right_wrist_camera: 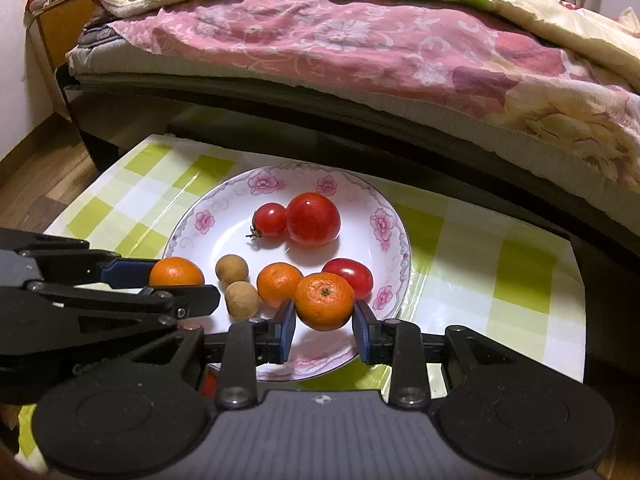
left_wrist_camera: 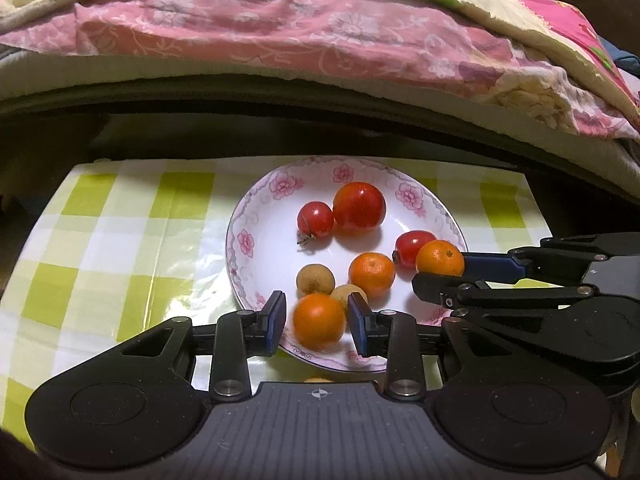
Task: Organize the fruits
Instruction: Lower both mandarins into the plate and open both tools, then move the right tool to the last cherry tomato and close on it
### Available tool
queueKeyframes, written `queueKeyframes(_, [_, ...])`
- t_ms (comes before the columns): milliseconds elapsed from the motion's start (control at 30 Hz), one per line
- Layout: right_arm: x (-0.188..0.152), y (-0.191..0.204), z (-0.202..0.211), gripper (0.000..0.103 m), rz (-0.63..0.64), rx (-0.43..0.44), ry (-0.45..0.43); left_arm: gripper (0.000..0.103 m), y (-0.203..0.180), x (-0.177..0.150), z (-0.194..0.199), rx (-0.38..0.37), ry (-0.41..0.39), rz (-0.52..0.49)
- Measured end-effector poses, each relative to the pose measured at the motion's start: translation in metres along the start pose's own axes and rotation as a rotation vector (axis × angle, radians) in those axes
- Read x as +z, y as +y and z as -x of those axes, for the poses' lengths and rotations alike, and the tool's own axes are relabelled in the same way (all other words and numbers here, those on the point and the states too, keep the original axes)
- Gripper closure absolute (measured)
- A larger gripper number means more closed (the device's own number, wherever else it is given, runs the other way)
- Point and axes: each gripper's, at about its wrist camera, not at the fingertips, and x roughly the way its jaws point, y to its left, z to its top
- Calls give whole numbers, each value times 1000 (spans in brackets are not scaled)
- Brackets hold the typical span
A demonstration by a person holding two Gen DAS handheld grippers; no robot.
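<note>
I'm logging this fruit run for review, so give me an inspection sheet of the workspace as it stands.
Surface: green-checked tablecloth, smooth.
Job's things: floral plate holds three tomatoes, two brown longans and one loose mandarin; two more mandarins are gripped above it.
Clutter: nothing seen.
Grippers: left gripper shut on left mandarin; right gripper shut on right mandarin.
Cables: nothing seen.
Surroundings: bed with pink floral quilt behind; wooden floor at one side.
</note>
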Motion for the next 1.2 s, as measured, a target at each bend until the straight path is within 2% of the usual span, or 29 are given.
queueKeyframes(567, [5,-7,8,69,-27,-18,-43,49,1,4,12,-6,-35,3])
queueKeyframes(867, [6,-16,13,68,-69,-9,-55,48,4,4,19,-9,-40,11])
queueKeyframes(1200, [-12,0,30,68,-26,34,-31,46,9,-13,33,12,-21,-13])
